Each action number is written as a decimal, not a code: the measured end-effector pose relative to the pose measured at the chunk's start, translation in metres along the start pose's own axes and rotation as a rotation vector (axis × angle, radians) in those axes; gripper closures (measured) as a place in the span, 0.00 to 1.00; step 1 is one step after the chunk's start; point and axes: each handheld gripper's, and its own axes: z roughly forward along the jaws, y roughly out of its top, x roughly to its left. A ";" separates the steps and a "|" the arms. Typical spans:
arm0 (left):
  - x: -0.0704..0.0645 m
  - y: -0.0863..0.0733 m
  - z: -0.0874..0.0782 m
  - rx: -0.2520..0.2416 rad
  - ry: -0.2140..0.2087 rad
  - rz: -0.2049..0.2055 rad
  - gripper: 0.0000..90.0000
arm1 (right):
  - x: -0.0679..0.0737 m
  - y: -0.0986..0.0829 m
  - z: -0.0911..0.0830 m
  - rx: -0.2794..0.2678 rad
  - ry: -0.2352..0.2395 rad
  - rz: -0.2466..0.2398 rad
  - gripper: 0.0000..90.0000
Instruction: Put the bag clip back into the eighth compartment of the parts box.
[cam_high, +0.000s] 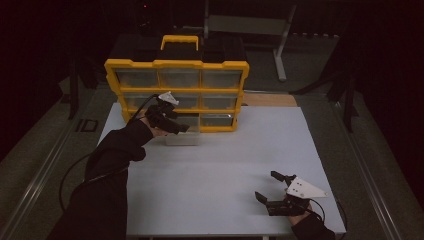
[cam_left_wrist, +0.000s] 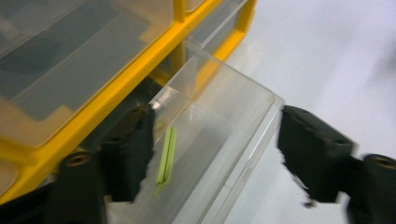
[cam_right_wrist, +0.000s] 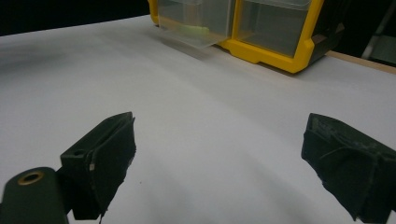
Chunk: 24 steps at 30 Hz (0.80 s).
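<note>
1. Nearest the person, the right gripper (cam_high: 274, 189) was seen low over the white bench (cam_high: 225, 165), near its front right corner. Its jaws were wide apart and nothing was held between them.
2. Bare bench lay ahead of those jaws, and the drawers were well apart from them.
3. Farther off, the left gripper (cam_high: 176, 126) was held at the clear drawer (cam_left_wrist: 219, 140), which was pulled out of the bottom row of the yellow organizer (cam_high: 177, 95).
4. The left jaws were apart. One jaw was inside the drawer and the other was outside its front wall, so the wall lay between them, not yet pinched.
5. A thin green strip (cam_left_wrist: 166, 161) was seen lying on the drawer floor, just beside the inner jaw. Its long side ran front to back, along the jaws.
6. The left gripper was much nearer to the drawer, so the next move was probably its job.
7. The front wall and the yellow frame were close by and could be bumped.
8. Farthest back, closed clear drawers and a yellow handle (cam_high: 179, 40) were seen.
</note>
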 end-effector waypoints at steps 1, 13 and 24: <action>-0.001 -0.001 -0.001 -0.002 -0.003 -0.001 0.26 | 0.000 0.000 0.000 0.000 -0.001 0.000 0.11; -0.004 -0.006 -0.015 -0.040 -0.029 -0.030 0.00 | 0.000 0.000 0.000 0.001 -0.003 0.000 0.11; -0.007 -0.012 -0.029 -0.078 -0.042 -0.041 0.00 | 0.000 0.000 0.000 0.000 -0.004 -0.001 0.11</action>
